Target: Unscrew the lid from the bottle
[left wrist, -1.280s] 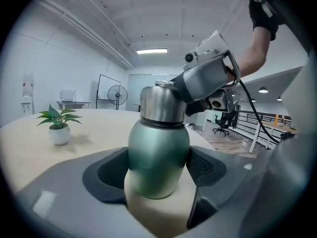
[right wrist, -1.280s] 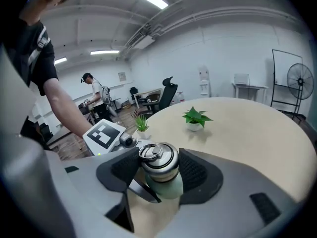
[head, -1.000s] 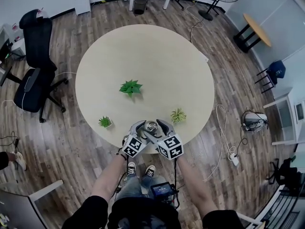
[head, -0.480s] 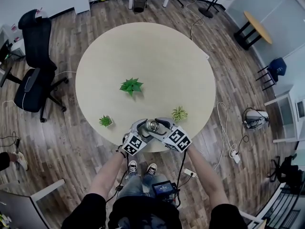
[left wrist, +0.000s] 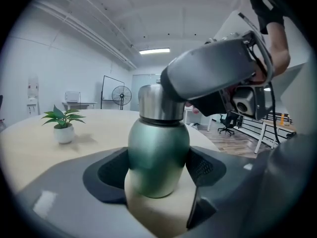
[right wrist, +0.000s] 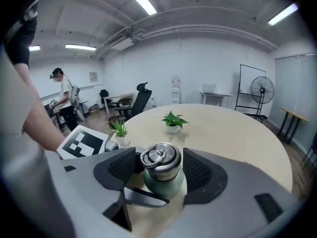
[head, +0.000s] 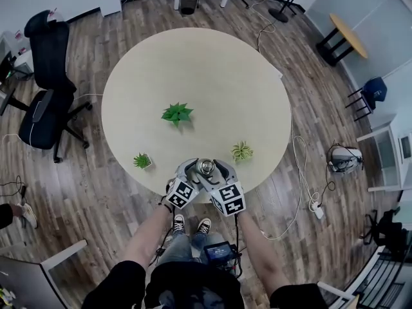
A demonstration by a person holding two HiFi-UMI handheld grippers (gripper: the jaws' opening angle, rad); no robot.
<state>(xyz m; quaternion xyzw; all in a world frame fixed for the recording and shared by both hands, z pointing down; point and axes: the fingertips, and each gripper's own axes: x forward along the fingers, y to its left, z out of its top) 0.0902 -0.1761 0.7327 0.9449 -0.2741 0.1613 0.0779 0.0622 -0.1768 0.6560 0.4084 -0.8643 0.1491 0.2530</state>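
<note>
Gleaming green bottle point(left wrist: 158, 145), steel lid point(right wrist: 159, 158); left gripper point(left wrist: 158, 172) clamped on, right gripper point(right wrist: 159, 171) just opening around lid.

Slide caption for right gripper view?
Right gripper jaws, just opened wider, flank the steel lid of the green bottle, not clamping it, on a round table.

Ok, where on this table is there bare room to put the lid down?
The far half of the table, beyond the big plant, is bare, and so is the stretch between that plant and the right rim. The near edge is crowded: the bottle stands between the left small plant and the right small plant.
</note>
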